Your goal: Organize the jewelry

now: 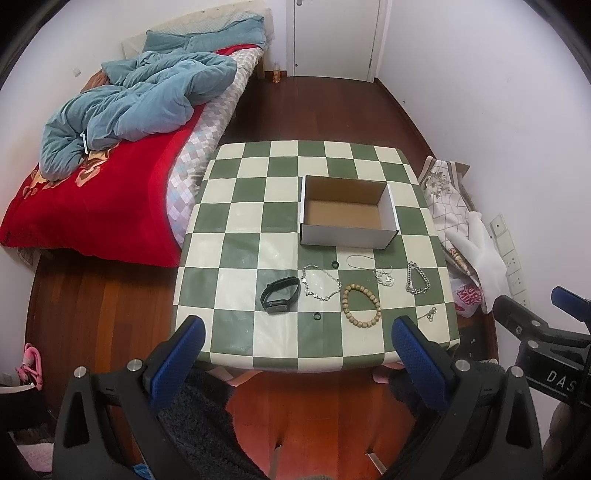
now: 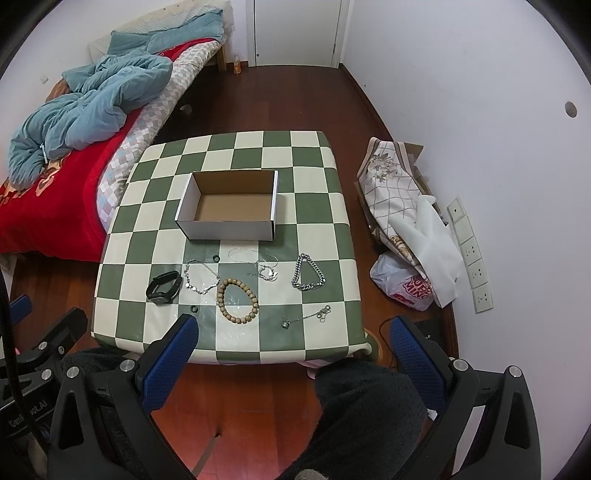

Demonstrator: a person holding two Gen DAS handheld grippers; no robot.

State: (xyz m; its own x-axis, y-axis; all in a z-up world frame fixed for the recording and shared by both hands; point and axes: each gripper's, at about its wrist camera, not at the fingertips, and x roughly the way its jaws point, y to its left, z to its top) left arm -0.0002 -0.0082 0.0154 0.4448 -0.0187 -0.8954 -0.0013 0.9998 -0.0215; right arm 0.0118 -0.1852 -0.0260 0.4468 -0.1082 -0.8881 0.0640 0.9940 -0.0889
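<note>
An empty cardboard box (image 1: pixel 347 212) (image 2: pixel 231 206) stands open on the checkered table (image 1: pixel 240 258) (image 2: pixel 314 221). In front of it lie a black watch band (image 1: pixel 280 294) (image 2: pixel 164 287), a thin silver bracelet (image 1: pixel 320 282) (image 2: pixel 201 277), a wooden bead bracelet (image 1: pixel 362 305) (image 2: pixel 237 301), a thick silver chain (image 1: pixel 417 277) (image 2: pixel 308 272), a fine necklace (image 1: pixel 384 275) (image 2: pixel 264 267), a small pendant chain (image 2: pixel 306 316) and two black rings (image 1: pixel 334 265) (image 1: pixel 316 316). My left gripper (image 1: pixel 299 347) and right gripper (image 2: pixel 293 345) are open and empty, held above the table's near edge.
A bed with a red blanket (image 1: pixel 99 199) and blue duvet (image 1: pixel 129 107) stands left of the table. Folded fabric (image 2: pixel 395 195) and a plastic bag (image 2: pixel 406 284) lie on the floor to the right, by a wall with sockets (image 2: pixel 469 254). A door (image 1: pixel 336 33) is at the back.
</note>
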